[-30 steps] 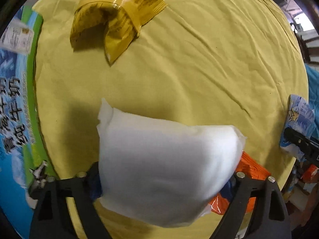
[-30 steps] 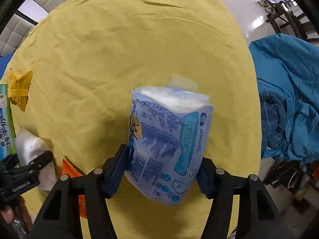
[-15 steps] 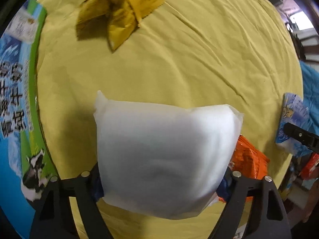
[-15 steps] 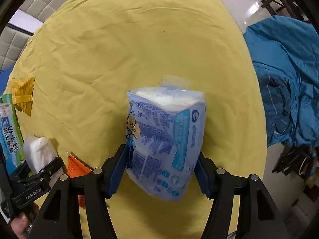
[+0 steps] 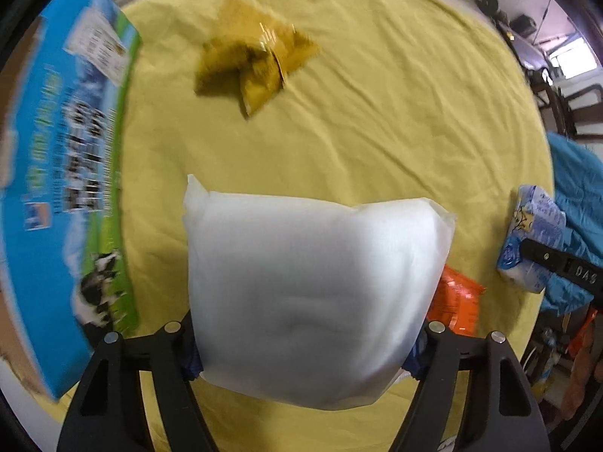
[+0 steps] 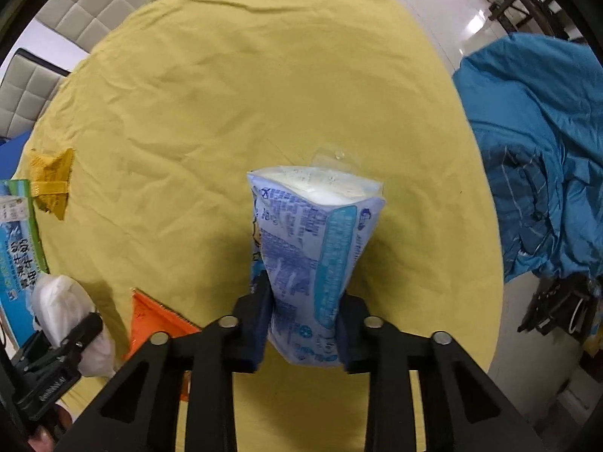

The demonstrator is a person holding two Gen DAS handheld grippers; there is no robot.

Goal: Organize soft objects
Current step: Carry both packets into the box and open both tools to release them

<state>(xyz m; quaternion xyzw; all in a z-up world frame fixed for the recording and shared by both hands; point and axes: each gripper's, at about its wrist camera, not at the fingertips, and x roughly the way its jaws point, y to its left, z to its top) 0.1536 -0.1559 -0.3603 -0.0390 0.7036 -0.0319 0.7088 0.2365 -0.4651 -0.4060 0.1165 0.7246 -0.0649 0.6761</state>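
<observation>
My left gripper [image 5: 305,354] is shut on a white soft pack [image 5: 312,293] and holds it above the yellow tablecloth [image 5: 377,132]. It also shows in the right wrist view [image 6: 64,312]. My right gripper [image 6: 303,324] is shut on a blue printed tissue pack [image 6: 312,260], squeezed narrow between the jaws; the pack also shows in the left wrist view [image 5: 531,233]. A yellow snack bag [image 5: 256,64] lies on the far part of the cloth. An orange packet [image 5: 456,301] lies under the white pack, partly hidden.
A blue-green printed carton [image 5: 64,173] stands along the left edge of the table. A blue cloth heap [image 6: 535,150] lies off the table's right side. White padded chairs [image 6: 56,52] stand behind the table.
Both grippers have lifted and drawn back with their packs. The right gripper has squeezed the blue pack much narrower. The carton and yellow bag show more fully in the left view.
</observation>
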